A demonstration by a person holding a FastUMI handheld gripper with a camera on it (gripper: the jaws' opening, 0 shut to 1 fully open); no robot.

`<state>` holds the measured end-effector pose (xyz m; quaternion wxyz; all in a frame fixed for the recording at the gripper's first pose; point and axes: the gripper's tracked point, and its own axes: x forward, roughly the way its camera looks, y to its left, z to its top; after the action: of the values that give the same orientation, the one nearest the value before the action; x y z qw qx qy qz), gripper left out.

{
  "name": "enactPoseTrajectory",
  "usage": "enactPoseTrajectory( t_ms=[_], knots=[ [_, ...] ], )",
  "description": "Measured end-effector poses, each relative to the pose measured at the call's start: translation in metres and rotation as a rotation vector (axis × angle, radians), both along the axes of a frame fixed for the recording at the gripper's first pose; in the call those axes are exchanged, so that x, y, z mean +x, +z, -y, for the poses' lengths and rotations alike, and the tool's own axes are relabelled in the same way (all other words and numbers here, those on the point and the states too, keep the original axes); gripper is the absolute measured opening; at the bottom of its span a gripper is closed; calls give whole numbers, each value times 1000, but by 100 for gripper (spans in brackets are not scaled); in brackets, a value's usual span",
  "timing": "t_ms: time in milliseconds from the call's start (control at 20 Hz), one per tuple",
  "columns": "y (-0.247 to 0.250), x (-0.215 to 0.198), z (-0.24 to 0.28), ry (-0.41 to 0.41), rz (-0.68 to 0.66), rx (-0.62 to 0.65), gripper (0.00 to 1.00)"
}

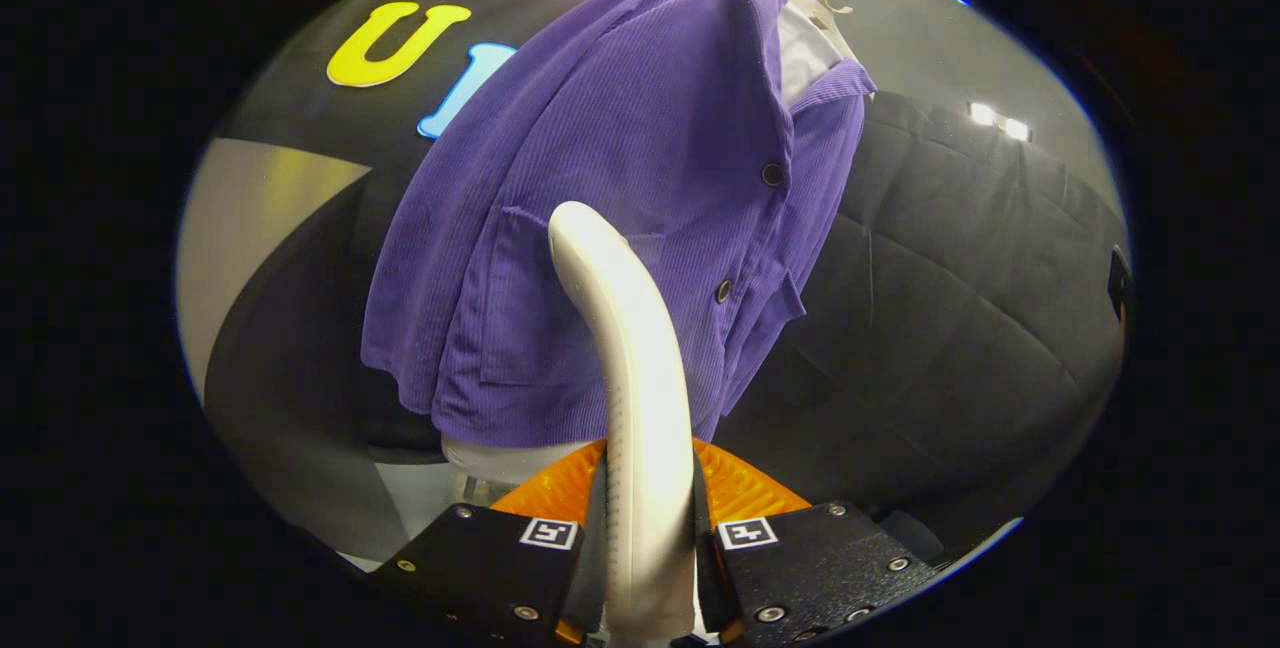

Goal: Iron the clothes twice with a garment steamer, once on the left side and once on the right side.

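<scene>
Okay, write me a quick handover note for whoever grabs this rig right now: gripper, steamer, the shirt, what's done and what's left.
Gripper: shut on the white garment steamer handle, which rises from between the fingers and curves ahead toward the shirt.
Purple corduroy shirt: hanging on a pale hanger just beyond the fingers, buttoned, in front of the black cloth wall.
Steamer tip sits over the shirt's lower front, near the pocket beside the button line; whether it touches is unclear.
Done: steamer picked up and brought to the shirt.
Left: cannot tell how many passes are finished; confirm both side passes.
</scene>
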<state>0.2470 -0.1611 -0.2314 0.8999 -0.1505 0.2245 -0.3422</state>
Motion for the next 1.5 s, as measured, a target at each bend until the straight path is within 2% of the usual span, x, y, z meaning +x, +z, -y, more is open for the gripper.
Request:
enactPoseTrajectory(
  t_ms=[550,950,1250,1500],
  knots=[
    [-35,-6,-8,3,-30,49,37],
    [-36,-38,9,-69,-19,65,37],
    [-16,-62,28,-130,27,76,37],
    [39,-73,43,-153,118,53,36]
  ],
)
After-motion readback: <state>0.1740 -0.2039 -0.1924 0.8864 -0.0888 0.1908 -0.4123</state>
